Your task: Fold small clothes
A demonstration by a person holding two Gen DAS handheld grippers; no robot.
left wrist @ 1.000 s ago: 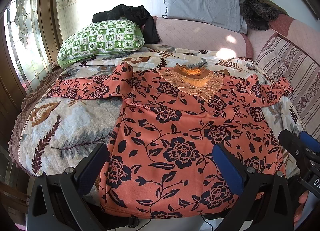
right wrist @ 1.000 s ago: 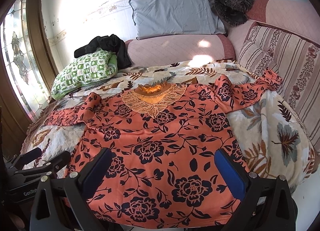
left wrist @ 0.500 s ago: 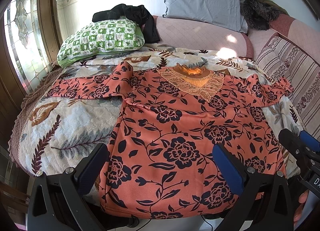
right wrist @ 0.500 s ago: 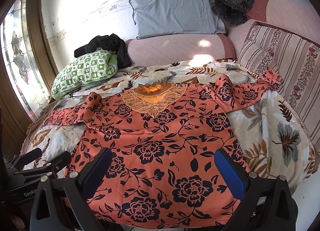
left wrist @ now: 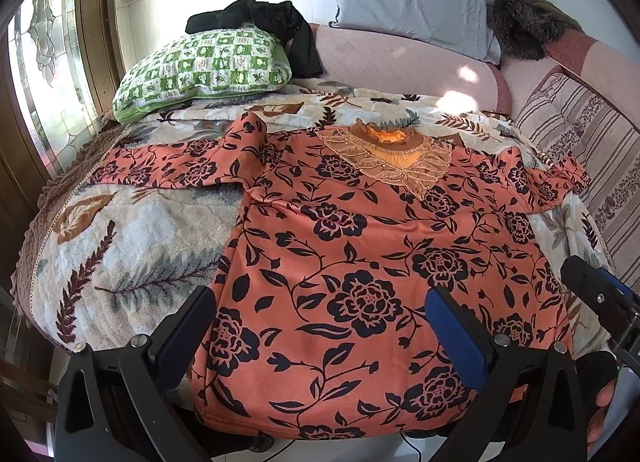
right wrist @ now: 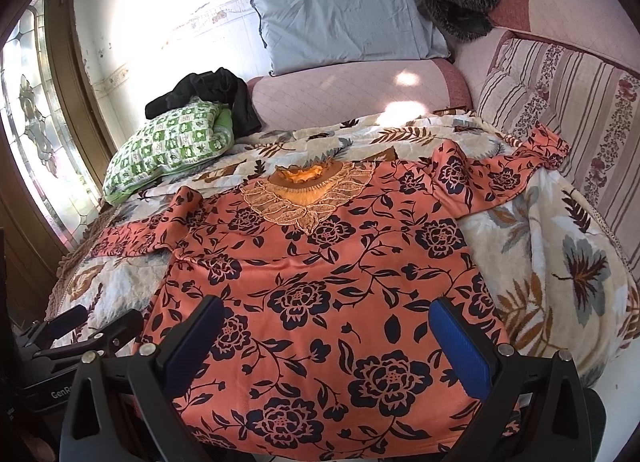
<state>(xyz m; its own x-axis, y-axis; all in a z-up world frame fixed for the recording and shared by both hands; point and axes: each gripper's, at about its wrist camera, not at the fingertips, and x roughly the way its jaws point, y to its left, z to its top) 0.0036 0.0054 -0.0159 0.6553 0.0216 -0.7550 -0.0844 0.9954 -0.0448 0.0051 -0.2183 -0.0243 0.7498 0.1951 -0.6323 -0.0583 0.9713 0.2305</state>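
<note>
Nothing is seen to have moved since the earlier frames. Orange floral top (left wrist: 372, 262) is spread flat on the leaf-print blanket (left wrist: 132, 230), sleeves out to both sides, hem at the near edge. Left gripper (left wrist: 320, 326) is held wide apart above the hem, nothing gripped; right gripper (right wrist: 328, 336) likewise, fabric contact not confirmed. Green checked pillow (right wrist: 172, 146) and grey pillow (right wrist: 344, 22) are seen behind; fingers (left wrist: 600, 414), possibly, are glimpsed bottom right.

"GenR", cut off, white on left tongs (right wrist: 76, 332) body, right-wrist view.
</note>
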